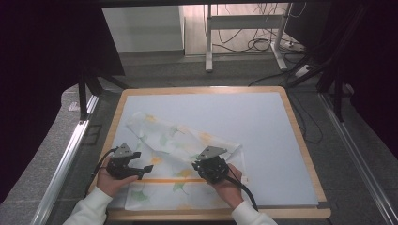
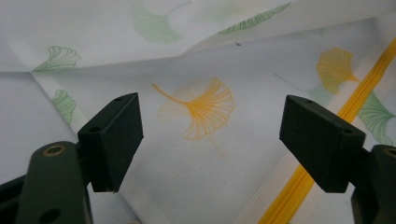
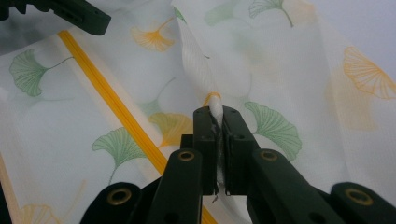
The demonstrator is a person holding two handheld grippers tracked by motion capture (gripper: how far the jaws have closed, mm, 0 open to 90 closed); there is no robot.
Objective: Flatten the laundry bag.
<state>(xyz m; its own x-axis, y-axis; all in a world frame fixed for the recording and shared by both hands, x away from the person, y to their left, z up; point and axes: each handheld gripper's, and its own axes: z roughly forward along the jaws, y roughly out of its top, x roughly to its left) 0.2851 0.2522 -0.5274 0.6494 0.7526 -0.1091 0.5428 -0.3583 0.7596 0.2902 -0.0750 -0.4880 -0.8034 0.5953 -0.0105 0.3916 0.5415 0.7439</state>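
right now a thin white cloth (image 1: 183, 154) printed with green and orange ginkgo leaves lies partly folded on the pale blue mat (image 1: 263, 136), toward its near left part, and the mat covers a wooden table (image 1: 307, 154). an orange stripe (image 1: 173, 180) runs across the cloth's near part, from left to right. the far portion of the cloth is doubled over and rumpled, with one corner reaching toward the far left.

the right gripper (image 3: 217, 122) is clenched on a bunched fold of the cloth; in the right gripper view the fabric is pinched tight between the two black jaws and rises from them in a taut ridge. from above, this gripper (image 1: 212, 168) sits over the cloth's near right part, with the person's hand behind it.

the left gripper (image 2: 210, 133) is released, its jaws spread wide with cloth beneath them and nothing pressed between the pads. from above it (image 1: 126, 166) rests at the cloth's near left edge, just beside the stripe.
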